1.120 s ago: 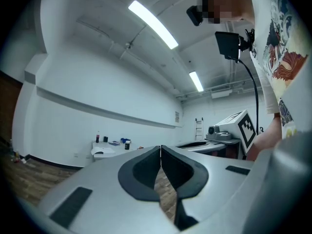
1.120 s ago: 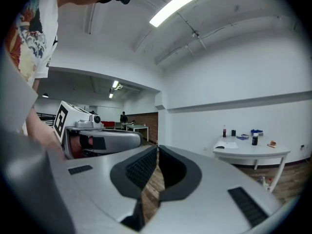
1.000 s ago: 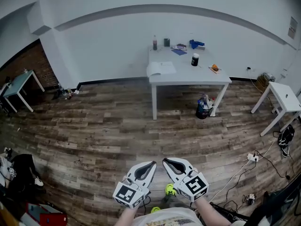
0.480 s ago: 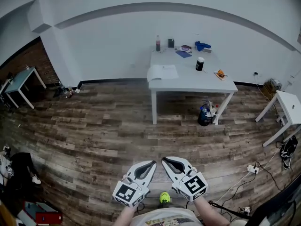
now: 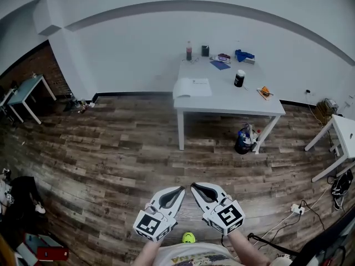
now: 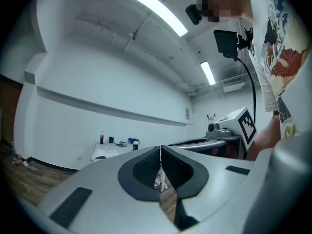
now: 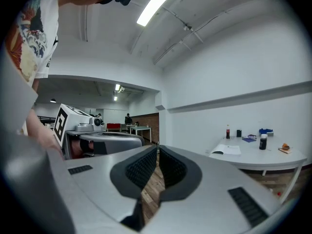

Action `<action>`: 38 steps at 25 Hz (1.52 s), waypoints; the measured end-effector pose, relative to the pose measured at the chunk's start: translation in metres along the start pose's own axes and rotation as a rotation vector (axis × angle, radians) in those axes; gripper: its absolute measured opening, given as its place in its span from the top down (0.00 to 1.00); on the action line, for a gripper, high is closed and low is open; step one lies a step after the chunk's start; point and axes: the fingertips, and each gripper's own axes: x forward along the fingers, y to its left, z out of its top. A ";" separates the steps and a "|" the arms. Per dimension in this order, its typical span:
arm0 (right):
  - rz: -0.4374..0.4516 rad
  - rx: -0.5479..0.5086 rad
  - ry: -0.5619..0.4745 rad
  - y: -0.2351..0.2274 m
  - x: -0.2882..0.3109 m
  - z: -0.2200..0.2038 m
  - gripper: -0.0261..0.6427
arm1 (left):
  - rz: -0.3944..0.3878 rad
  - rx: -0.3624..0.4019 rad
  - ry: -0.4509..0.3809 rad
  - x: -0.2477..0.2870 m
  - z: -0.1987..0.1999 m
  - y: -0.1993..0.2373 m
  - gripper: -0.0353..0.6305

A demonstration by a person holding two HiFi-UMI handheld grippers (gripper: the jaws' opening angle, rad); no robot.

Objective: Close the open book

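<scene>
The open book lies with white pages up at the near left corner of a white table, far across the wooden floor from me. It also shows small in the left gripper view as the book and in the right gripper view as the book. My left gripper and right gripper are held side by side low in the head view, pointing level toward the table. Both are shut with nothing between the jaws, as the left gripper and right gripper show in their own views.
On the table stand a bottle, a black-and-white can, a blue object and small items. A bag sits under it. A small white table stands right, a teal one left, and cables lie at the right.
The table and book have drifted lower and slightly right in the head view as I move toward them. Both grippers stay shut in the same spot of the view.
</scene>
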 end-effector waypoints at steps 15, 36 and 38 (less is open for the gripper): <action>0.000 0.020 0.017 -0.060 0.056 0.000 0.93 | 0.024 -0.037 0.026 0.051 -0.003 0.065 0.93; -0.066 -0.001 0.034 -0.165 0.252 0.035 0.93 | -0.078 -0.027 0.017 0.147 0.015 0.274 0.93; -0.079 -0.007 0.032 -0.175 0.267 0.036 0.93 | -0.085 -0.022 0.017 0.155 0.015 0.291 0.93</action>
